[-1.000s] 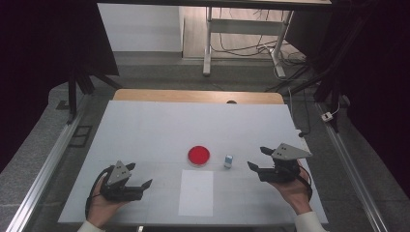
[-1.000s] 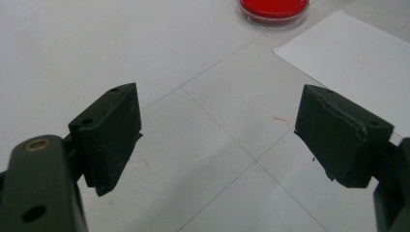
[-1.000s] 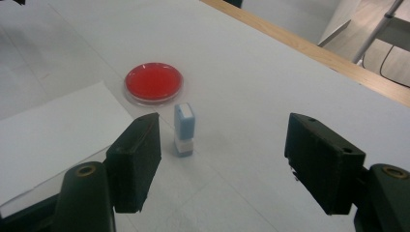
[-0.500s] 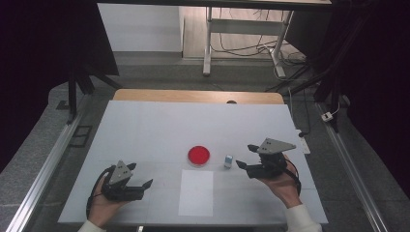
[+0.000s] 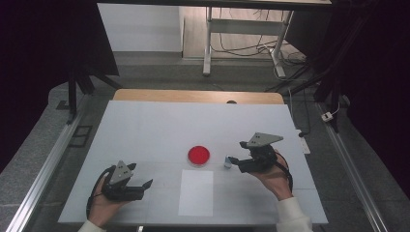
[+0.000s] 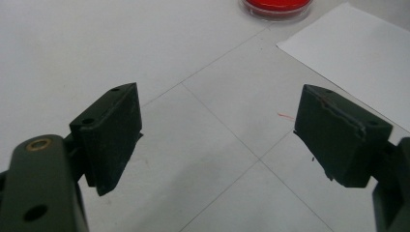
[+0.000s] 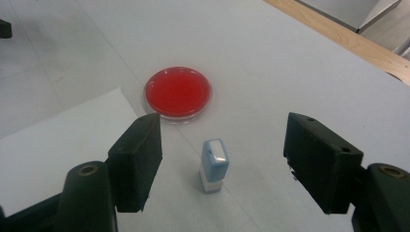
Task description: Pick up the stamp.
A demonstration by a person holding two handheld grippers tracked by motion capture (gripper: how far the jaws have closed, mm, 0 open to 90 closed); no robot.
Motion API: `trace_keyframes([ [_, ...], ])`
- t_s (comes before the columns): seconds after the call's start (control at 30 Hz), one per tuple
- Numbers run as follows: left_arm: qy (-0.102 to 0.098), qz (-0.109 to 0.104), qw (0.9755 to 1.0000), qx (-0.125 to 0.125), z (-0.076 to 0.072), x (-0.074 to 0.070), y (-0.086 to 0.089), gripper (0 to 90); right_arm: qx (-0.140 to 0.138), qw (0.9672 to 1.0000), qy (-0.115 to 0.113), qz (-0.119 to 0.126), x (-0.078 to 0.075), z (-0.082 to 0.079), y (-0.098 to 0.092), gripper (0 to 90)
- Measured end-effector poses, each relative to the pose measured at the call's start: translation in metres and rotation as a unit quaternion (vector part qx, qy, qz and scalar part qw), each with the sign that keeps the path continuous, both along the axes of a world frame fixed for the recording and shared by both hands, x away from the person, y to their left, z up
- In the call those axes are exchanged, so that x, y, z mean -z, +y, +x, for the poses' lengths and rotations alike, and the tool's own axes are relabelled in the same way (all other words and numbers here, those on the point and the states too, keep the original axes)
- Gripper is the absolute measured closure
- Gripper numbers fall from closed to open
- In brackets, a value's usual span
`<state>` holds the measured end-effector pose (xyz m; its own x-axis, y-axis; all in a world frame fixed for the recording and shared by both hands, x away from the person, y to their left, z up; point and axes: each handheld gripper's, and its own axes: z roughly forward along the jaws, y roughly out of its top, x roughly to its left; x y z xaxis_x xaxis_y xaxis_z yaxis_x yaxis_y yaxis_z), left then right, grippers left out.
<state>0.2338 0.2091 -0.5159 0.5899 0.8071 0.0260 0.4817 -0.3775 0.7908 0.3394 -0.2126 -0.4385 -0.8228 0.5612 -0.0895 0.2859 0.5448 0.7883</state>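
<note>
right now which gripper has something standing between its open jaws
The right gripper: the small blue and white stamp stands upright between its open jaws, untouched. The left gripper is open over bare table.

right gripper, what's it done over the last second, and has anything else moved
The right gripper has moved left across the table toward the small blue-and-white stamp, which now stands upright between its open jaws, not yet gripped. The left gripper stayed where it was, open and holding nothing. The stamp, the red dish and the sheet of paper have not moved.
</note>
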Motion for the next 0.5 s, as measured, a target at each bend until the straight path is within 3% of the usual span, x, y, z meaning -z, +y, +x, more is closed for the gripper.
trace_keyframes([
  [0.33,-0.001,0.005,1.0,0.0,-0.001,0.0,-0.002,17.3,-0.02,0.9993,0.022,-0.022,0.011,0.01,0.012,30.9],
  [0.5,0.001,0.006,1.0,0.0,-0.001,0.001,-0.002,17.3,-0.017,0.999,0.026,-0.033,0.017,0.015,0.015,32.2],
])
